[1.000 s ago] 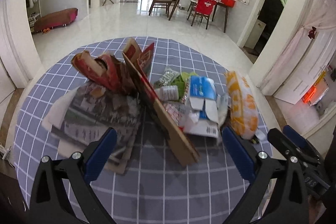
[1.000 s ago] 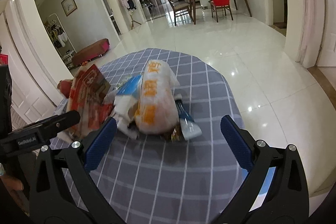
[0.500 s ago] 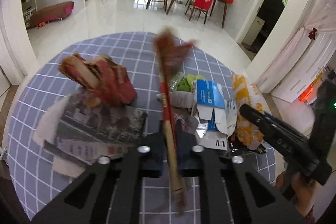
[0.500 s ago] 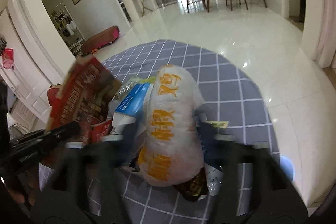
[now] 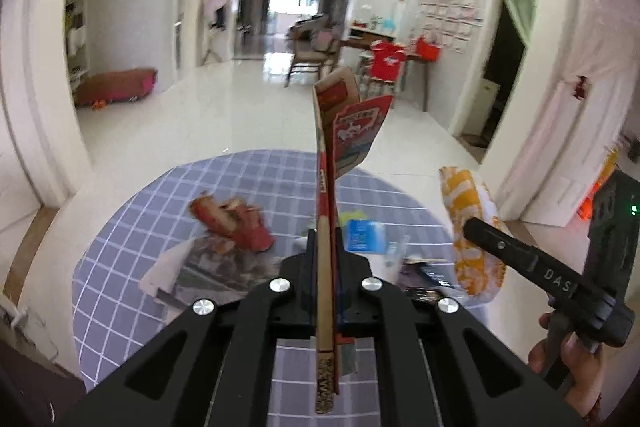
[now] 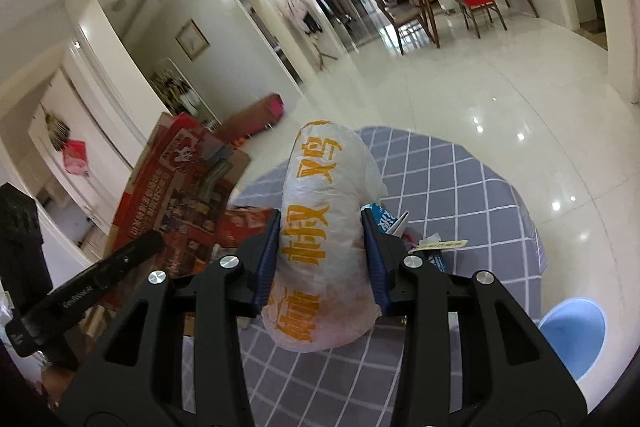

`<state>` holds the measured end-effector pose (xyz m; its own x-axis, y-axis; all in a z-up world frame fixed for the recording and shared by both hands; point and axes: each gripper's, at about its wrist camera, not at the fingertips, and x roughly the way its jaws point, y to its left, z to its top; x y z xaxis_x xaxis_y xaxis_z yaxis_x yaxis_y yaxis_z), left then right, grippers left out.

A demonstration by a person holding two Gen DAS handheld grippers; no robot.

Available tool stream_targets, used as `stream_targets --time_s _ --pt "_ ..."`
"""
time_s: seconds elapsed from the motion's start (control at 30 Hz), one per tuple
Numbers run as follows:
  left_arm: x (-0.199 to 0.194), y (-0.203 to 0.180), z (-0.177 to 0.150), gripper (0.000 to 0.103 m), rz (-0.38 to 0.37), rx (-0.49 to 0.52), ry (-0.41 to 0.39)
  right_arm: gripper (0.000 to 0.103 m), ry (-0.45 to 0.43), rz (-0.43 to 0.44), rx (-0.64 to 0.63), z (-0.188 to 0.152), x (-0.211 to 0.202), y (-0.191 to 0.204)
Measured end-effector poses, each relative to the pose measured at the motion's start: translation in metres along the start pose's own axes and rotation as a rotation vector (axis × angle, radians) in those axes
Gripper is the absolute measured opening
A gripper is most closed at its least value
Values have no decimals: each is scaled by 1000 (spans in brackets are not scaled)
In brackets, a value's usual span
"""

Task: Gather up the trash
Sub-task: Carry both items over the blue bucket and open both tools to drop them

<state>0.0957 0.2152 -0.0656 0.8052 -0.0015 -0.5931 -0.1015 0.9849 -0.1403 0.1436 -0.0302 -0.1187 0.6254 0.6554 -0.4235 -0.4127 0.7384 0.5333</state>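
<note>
Cardboard goes edge-up in the left gripper (image 5: 326,267) — the flat red box (image 5: 340,147) is thin, so the jaws pinch almost shut. The right gripper (image 6: 320,259) squeezes a puffy white bag (image 6: 324,227) above the checked table (image 6: 480,195) — more trash waits there.

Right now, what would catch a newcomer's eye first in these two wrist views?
The left gripper is shut on a flattened red-printed cardboard box, held edge-on above the grey checked round tablecloth. The right gripper clamps a bulging white plastic bag with orange lettering. More trash remains on the cloth, including a crumpled red wrapper, and a light blue bin shows at the lower right.
</note>
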Motion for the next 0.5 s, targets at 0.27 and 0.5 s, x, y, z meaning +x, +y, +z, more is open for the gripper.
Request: stream_targets --time_s 0.27,0.5 --pt "-3 -112 -22 6 -192 167 42 40 -119 -144 103 -21 -99 -62" --pt "47 -221 -60 6 -326 326 144 41 -132 -390 218 -60 -154 -152"
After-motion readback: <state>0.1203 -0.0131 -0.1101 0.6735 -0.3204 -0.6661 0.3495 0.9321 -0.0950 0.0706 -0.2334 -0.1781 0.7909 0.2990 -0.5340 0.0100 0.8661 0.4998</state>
